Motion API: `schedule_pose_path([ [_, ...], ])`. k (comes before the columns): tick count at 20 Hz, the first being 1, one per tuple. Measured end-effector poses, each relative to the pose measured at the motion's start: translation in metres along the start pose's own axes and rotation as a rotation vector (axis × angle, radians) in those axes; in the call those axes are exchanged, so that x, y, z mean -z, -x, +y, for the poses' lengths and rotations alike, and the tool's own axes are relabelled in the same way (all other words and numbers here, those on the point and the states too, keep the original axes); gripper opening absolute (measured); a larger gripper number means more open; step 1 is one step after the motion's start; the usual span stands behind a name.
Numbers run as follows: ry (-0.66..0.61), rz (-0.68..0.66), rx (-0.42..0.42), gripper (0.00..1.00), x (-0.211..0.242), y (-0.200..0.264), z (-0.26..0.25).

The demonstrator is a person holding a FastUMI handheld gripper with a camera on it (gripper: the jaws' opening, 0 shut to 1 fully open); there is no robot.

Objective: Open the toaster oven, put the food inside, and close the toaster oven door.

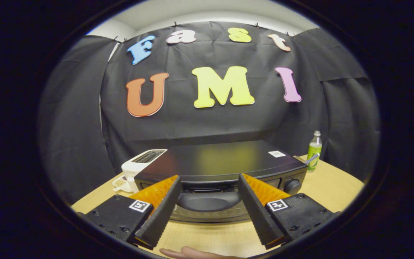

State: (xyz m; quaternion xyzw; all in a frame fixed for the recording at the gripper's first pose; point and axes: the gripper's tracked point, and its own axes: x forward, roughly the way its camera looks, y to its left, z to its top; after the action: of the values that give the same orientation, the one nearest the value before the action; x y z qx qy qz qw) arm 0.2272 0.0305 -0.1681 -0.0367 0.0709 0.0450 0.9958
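Note:
A black toaster oven [225,160] stands on the wooden table just ahead of my fingers. Its door is shut. The curved black door handle [208,200] runs across the top of the door, at the level of my fingertips and between them. My gripper [210,181] is open, with nothing between its two black ribbed fingers [162,212]. The fingers reach up to the oven's front on either side of the handle without pressing on it. A round knob [292,186] sits on the oven's front, right of the handle.
A white pop-up toaster [140,163] stands against the oven's left side, with a small dish [120,183] in front of it. A green bottle [314,150] stands on the table [331,187] beyond the oven's right corner. A person's hand [192,253] lies on the table below my fingers.

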Motion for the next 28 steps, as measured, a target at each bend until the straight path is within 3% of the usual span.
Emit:
schedule_pose_path([
  [4, 0.081, 0.002, 0.032, 1.00, 0.006, -0.003, 0.001],
  [16, 0.060, 0.048, 0.058, 1.00, 0.027, 0.032, 0.000],
  [28, 0.036, 0.317, 0.071, 1.00, 0.099, 0.081, -0.003],
])
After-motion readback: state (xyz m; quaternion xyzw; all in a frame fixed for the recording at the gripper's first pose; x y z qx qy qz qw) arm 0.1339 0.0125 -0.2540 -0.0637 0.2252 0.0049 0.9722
